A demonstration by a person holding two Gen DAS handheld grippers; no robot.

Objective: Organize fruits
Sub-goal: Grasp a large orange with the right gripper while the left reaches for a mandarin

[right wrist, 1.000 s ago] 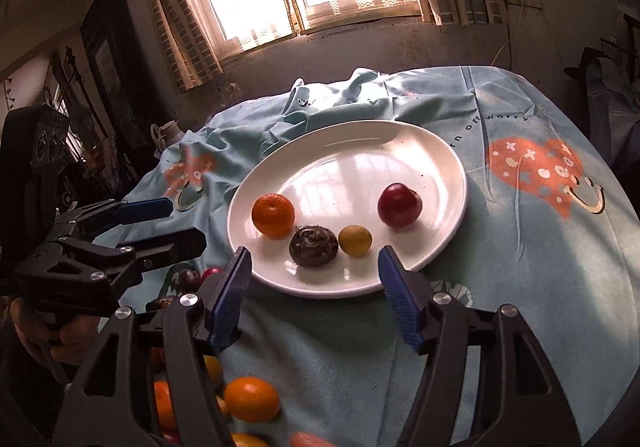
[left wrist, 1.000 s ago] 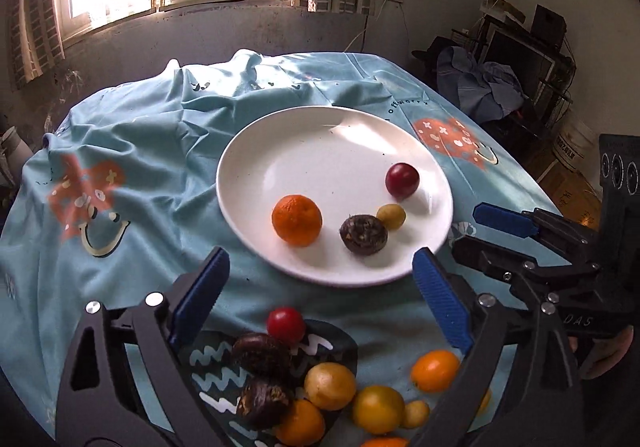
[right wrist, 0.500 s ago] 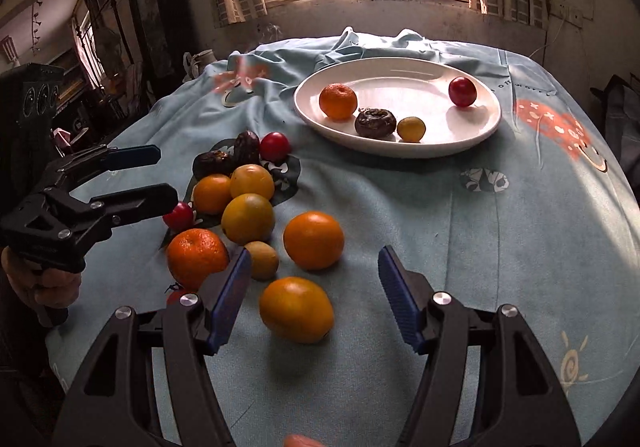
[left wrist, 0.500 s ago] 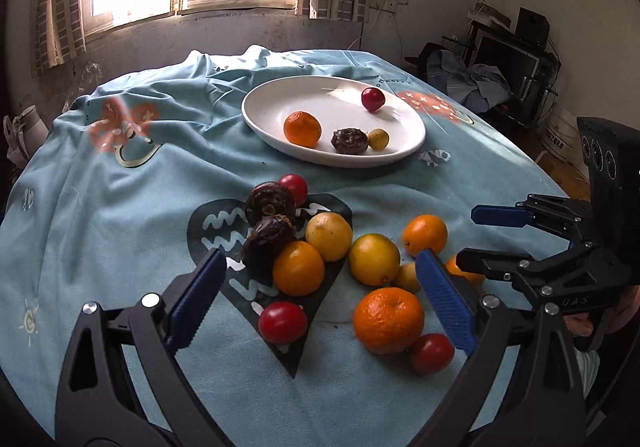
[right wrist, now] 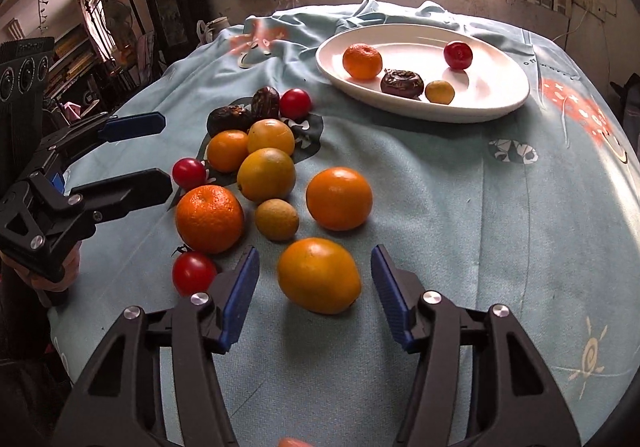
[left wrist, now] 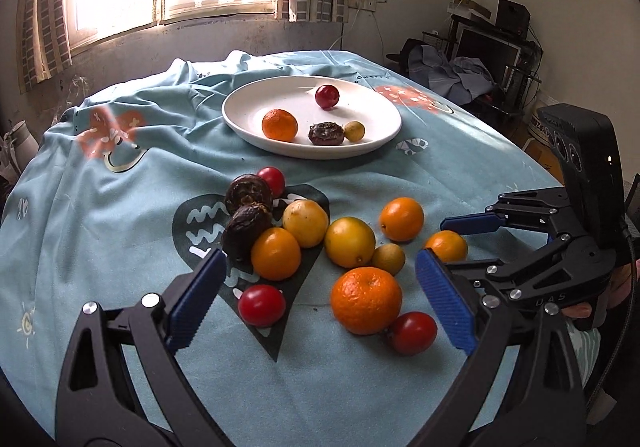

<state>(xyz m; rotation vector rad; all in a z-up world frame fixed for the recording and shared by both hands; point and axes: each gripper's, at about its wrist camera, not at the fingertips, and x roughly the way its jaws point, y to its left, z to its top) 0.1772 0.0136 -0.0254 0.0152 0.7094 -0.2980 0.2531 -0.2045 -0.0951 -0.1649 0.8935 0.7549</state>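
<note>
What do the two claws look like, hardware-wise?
Both match: black skeletal frames with triangular cutouts and silver bolt heads, and fingers faced with ribbed blue pads. The right claw carries a black camera box, a black cable and faint lettering. The left claw has a similar box.

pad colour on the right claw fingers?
Blue ribbed pads on black arms; clearest in the right wrist view.

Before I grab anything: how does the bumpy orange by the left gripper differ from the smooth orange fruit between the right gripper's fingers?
The bumpy orange is deeper orange with a pebbled rind; the smooth orange fruit is yellower and glossy. The bumpy one is round and touches a red tomato; the smooth one is slightly oval and lies apart. The right gripper brackets the smooth one, jaws closing, pads not yet touching; the bumpy one is unbracketed. Both rest on the blue tablecloth, off the plate.
</note>
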